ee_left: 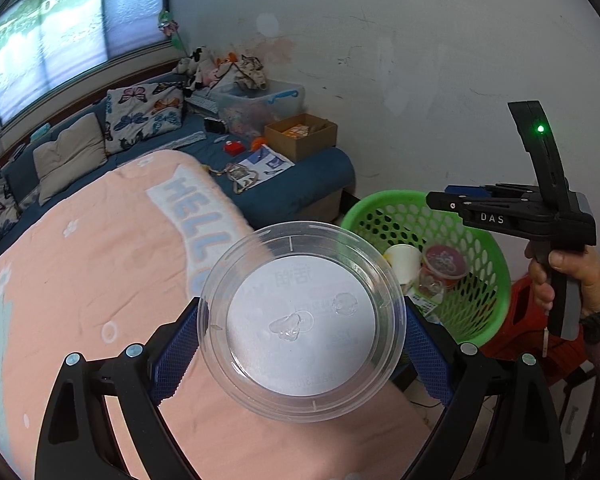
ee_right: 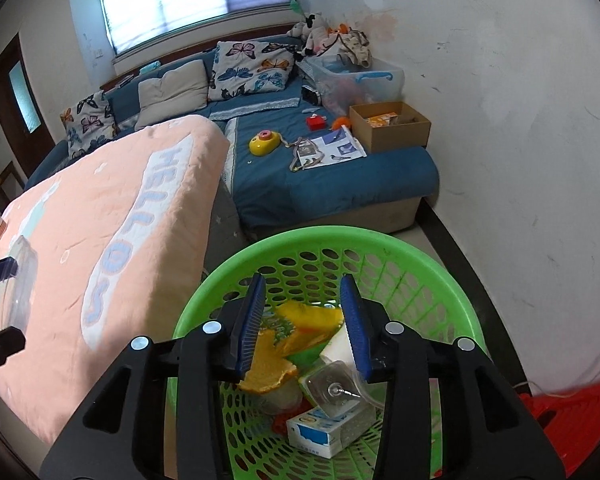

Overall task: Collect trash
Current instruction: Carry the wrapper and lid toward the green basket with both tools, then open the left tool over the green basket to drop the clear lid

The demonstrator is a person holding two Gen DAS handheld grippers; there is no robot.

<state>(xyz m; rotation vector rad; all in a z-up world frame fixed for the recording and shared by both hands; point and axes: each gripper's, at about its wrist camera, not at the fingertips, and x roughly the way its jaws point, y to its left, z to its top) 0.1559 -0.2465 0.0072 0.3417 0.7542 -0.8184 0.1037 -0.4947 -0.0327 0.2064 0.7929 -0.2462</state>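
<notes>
My left gripper is shut on a round clear plastic tub, its blue pads pressing the rim from both sides above the pink blanket. In the right wrist view the tub shows at the left edge. My right gripper hangs open over the green mesh basket, with a yellow-orange wrapper loose between the jaws. Orange peel, a clear cup and a small blue-white carton lie in the basket. From the left wrist, the right gripper sits above the basket, a hand on its handle.
A pink blanket printed HELLO covers the bed beside the basket. Behind it a blue sofa bed carries pillows, a cardboard box, a clear storage bin and toys. A red stool stands right of the basket, close to the white wall.
</notes>
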